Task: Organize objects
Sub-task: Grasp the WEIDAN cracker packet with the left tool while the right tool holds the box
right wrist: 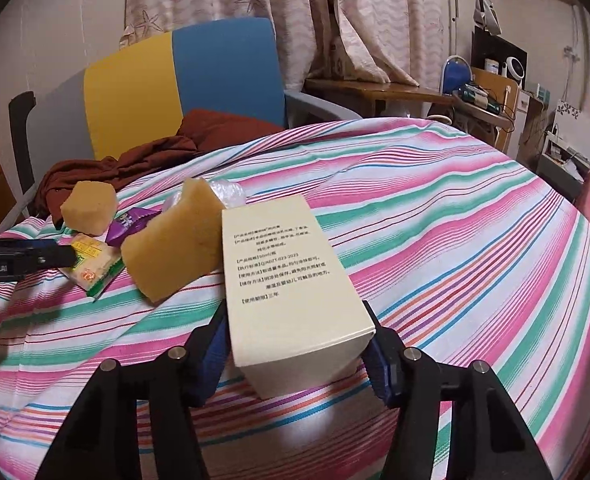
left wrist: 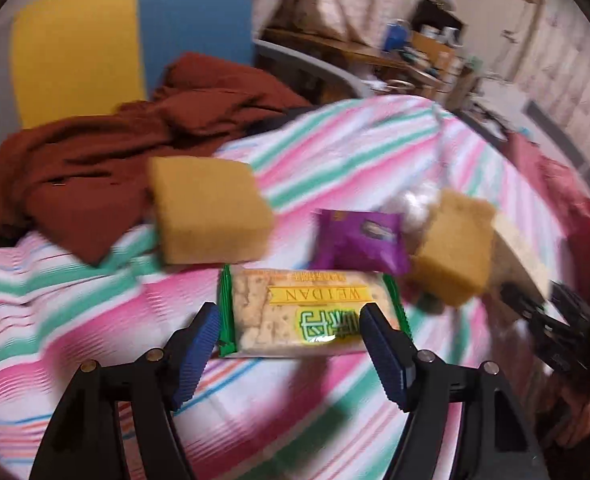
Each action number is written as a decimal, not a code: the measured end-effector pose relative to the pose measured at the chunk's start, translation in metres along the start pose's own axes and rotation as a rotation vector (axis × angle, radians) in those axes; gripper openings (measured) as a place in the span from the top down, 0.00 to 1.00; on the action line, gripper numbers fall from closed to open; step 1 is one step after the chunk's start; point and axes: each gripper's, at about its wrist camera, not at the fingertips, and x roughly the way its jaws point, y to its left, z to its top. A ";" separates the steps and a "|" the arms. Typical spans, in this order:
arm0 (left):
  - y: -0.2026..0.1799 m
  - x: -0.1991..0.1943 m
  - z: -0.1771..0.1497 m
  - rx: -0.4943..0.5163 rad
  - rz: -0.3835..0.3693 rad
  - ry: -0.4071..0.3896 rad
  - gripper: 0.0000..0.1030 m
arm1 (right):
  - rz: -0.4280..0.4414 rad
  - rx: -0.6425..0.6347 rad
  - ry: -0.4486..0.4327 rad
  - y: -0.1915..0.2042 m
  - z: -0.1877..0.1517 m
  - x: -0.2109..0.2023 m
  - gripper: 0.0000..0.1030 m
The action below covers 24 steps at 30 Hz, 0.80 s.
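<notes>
My left gripper (left wrist: pixel 291 332) is open, its blue pads either side of the near end of a green WEIDAN cracker packet (left wrist: pixel 311 314) lying on the striped cloth. Beyond it lie a purple snack packet (left wrist: pixel 359 240) and two yellow sponges (left wrist: pixel 211 212) (left wrist: pixel 451 248). My right gripper (right wrist: pixel 299 344) is shut on a cream cardboard box (right wrist: pixel 287 276) with printed text, its far end pointing at the sponge (right wrist: pixel 175 248). The right wrist view also shows the other sponge (right wrist: pixel 89 208), the purple packet (right wrist: pixel 129 226), the cracker packet (right wrist: pixel 93 264) and the left gripper (right wrist: pixel 23 260).
The striped cloth (right wrist: pixel 435 220) covers the round surface. A rust-red garment (left wrist: pixel 95 160) lies at its far left edge against a yellow and blue chair (right wrist: pixel 183 72). Clear crumpled plastic (right wrist: pixel 227 194) sits behind the sponge. A cluttered desk (right wrist: pixel 479 96) stands at the back right.
</notes>
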 end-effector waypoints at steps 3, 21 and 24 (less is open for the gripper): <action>-0.017 -0.007 -0.014 0.062 -0.145 0.031 0.29 | 0.003 0.011 -0.005 -0.003 0.000 -0.001 0.42; -0.063 0.012 -0.016 0.199 0.013 0.047 0.26 | 0.013 0.061 0.011 -0.012 -0.001 0.004 0.48; -0.069 0.018 -0.021 0.219 0.051 0.022 0.30 | 0.010 0.064 0.010 -0.013 -0.001 0.005 0.48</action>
